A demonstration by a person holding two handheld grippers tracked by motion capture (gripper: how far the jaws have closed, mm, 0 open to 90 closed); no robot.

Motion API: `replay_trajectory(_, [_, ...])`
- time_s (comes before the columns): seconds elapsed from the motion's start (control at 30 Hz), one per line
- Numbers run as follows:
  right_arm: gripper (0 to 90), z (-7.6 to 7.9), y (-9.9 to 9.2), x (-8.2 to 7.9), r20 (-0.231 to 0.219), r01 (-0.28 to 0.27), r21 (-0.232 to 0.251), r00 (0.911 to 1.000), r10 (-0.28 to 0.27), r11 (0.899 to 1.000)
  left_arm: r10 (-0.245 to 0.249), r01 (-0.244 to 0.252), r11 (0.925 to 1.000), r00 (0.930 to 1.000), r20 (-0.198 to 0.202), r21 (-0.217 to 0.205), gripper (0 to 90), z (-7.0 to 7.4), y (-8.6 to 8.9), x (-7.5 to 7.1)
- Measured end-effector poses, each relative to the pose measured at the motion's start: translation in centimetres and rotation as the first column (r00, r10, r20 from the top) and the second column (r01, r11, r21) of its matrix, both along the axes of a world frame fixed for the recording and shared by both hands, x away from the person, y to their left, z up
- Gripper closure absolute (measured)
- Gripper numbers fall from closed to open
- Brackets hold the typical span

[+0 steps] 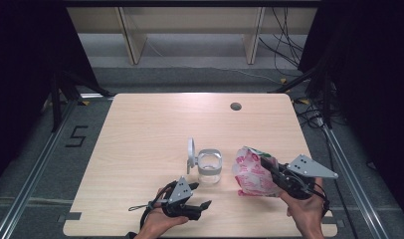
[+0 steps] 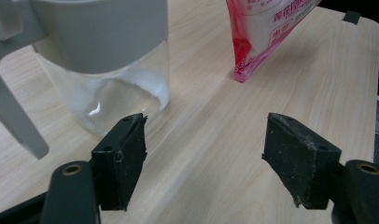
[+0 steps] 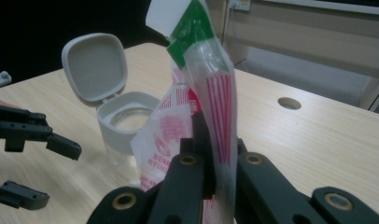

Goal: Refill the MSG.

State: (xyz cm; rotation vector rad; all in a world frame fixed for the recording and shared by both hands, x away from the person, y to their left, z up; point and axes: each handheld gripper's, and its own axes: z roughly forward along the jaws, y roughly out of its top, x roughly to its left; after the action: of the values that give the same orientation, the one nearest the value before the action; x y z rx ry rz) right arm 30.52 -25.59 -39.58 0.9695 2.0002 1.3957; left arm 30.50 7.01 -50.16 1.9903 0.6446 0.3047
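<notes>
Pale wooden table [image 1: 140, 149], round cable hole [image 1: 235, 106] near its far edge, dark floor with rails around. Pink-and-white bag [image 1: 251, 172]: lifted near the front right, pinched in the closed right gripper [image 1: 274, 174]. Clear jar [image 1: 209, 167], grey lid [image 1: 191, 154] flipped up: centre, beside the bag. Left gripper [image 1: 199, 195]: jaws open, empty, near the jar.

Bag [image 1: 251, 172]: soft plastic pouch, red-and-white print, green strip at the top, white contents; held upright off the table, lower right of centre in the high view.

Jar [image 1: 209, 167]: clear glass, grey collar, hinged grey lid [image 1: 191, 152] flipped open and upright; standing at lower centre, just left of the bag.
</notes>
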Motion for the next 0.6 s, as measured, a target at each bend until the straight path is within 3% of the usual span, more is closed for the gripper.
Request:
replay_trajectory(0.03, [90.0,0.1,-0.1,0.1,0.022,-0.003,-0.006,0.9998,0.003,1.000,-0.007,0.007,0.9999,1.0000,-0.004,-0.016,28.9,-0.1,-0.3,-0.1])
replay_trajectory(0.13, [90.0,0.7,-0.1,-0.1,0.012,0.011,0.022,0.9999,-0.011,1.000,-0.006,0.006,1.0000,1.0000,0.000,-0.001,28.9,0.0,-0.9,-0.2])
replay_trajectory(0.2, [90.0,1.2,-0.1,-0.2,0.037,0.002,0.021,0.9993,-0.003,1.000,-0.007,0.007,1.0000,1.0000,0.005,-0.004,28.9,0.0,-1.5,-0.2])
replay_trajectory(0.23, [90.0,1.4,-0.1,-0.2,0.038,0.004,0.023,0.9993,-0.005,1.000,-0.017,0.017,0.9995,0.9999,-0.003,-0.026,28.9,-0.1,-2.1,-0.2])
replay_trajectory(0.43, [90.0,2.3,0.2,-0.4,0.059,-0.002,0.033,0.9982,0.000,0.999,-0.068,0.068,0.9977,0.9975,0.018,-0.007,28.9,-0.2,-5.3,-0.2])
replay_trajectory(0.47, [90.0,2.4,0.2,-0.5,0.066,-0.002,0.030,0.9978,0.000,1.000,-0.064,0.064,0.9975,0.9979,0.014,-0.030,28.9,-0.3,-5.9,-0.2])
replay_trajectory(0.5, [90.0,2.5,0.3,-0.5,0.067,-0.005,0.029,0.9977,0.003,1.000,-0.071,0.071,0.9974,0.9971,0.027,-0.012,29.0,-0.2,-6.2,-0.1])
replay_trajectory(0.6, [90.0,2.7,0.7,-0.5,0.070,-0.035,0.034,0.9970,0.033,0.999,-0.077,0.078,0.9965,0.9968,0.021,-0.032,29.0,-0.2,-7.3,-0.1])
